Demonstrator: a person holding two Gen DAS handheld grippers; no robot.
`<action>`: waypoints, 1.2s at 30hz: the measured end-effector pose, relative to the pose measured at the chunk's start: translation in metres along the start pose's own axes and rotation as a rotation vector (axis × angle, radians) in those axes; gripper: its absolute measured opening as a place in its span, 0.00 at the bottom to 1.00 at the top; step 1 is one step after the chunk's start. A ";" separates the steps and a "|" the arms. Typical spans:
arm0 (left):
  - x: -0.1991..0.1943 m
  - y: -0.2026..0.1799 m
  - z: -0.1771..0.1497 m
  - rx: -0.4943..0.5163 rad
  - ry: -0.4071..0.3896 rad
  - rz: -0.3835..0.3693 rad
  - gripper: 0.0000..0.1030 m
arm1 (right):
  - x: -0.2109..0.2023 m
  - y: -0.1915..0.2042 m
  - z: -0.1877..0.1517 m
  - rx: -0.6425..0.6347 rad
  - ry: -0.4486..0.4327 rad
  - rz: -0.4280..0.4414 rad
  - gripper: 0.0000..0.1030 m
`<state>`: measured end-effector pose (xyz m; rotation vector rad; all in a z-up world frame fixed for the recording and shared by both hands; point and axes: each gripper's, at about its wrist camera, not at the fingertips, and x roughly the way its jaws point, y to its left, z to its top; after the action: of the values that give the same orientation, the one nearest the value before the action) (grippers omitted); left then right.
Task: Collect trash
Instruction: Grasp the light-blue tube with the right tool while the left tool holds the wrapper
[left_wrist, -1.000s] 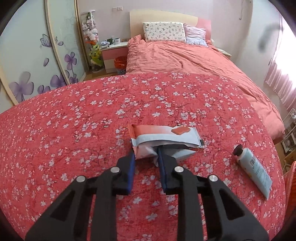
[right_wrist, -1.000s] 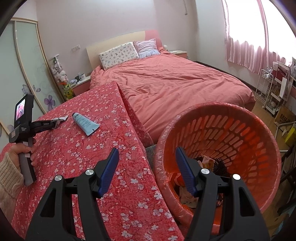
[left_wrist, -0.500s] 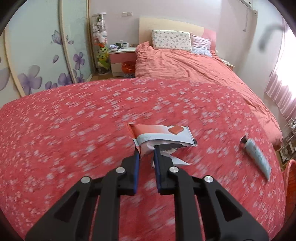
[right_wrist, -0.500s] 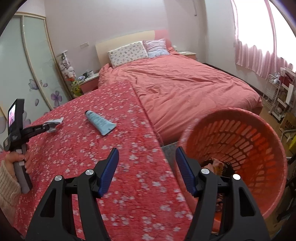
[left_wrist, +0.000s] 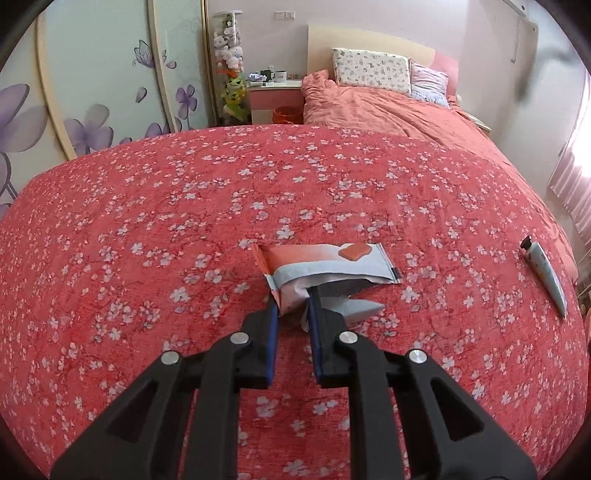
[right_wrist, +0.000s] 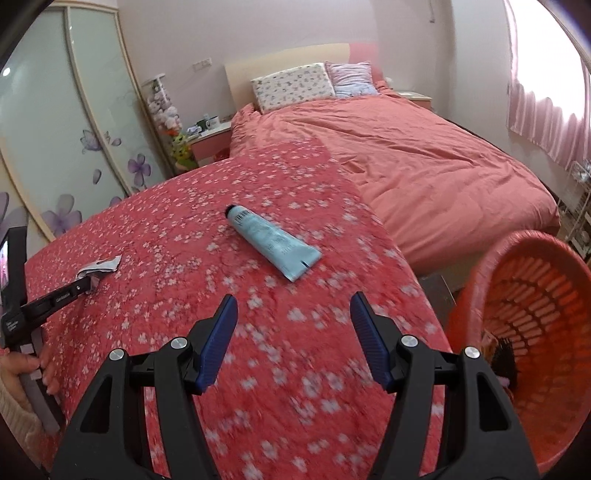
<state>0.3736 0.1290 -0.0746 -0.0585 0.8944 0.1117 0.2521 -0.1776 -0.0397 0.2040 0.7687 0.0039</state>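
Observation:
An empty snack wrapper (left_wrist: 328, 267), orange and white with a torn silver end, is pinched at its near edge by my left gripper (left_wrist: 293, 304) just above the red floral tablecloth (left_wrist: 184, 229). It also shows in the right wrist view (right_wrist: 99, 266) at the left gripper's tip. A light blue tube (right_wrist: 271, 242) with a black cap lies on the cloth ahead of my right gripper (right_wrist: 293, 314), which is open and empty above the table's right part. The tube shows at far right in the left wrist view (left_wrist: 543, 273). An orange plastic basket (right_wrist: 532, 332) holding trash stands on the floor at right.
A bed with a pink duvet (right_wrist: 424, 166) lies beyond the table. A wardrobe with flower-painted sliding doors (left_wrist: 92, 85) stands on the left. A pink nightstand (left_wrist: 275, 98) with cups and a small orange bin (left_wrist: 286, 114) sits by the headboard. Pink curtains (right_wrist: 546, 96) hang at right.
My left gripper closed on the wrapper and lifted it slightly. My right gripper swung left from over the basket to above the table, facing the tube.

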 end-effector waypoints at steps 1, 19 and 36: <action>0.000 0.000 0.000 -0.001 0.000 -0.001 0.15 | 0.002 0.001 0.003 -0.001 0.000 0.005 0.62; 0.004 0.008 0.002 -0.019 0.001 -0.025 0.16 | 0.074 0.040 0.046 -0.161 0.116 -0.106 0.62; 0.004 0.009 0.002 -0.021 0.001 -0.027 0.16 | 0.084 0.046 0.051 -0.141 0.143 -0.068 0.52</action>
<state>0.3762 0.1387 -0.0765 -0.0898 0.8936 0.0958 0.3511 -0.1351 -0.0531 0.0437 0.9143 0.0084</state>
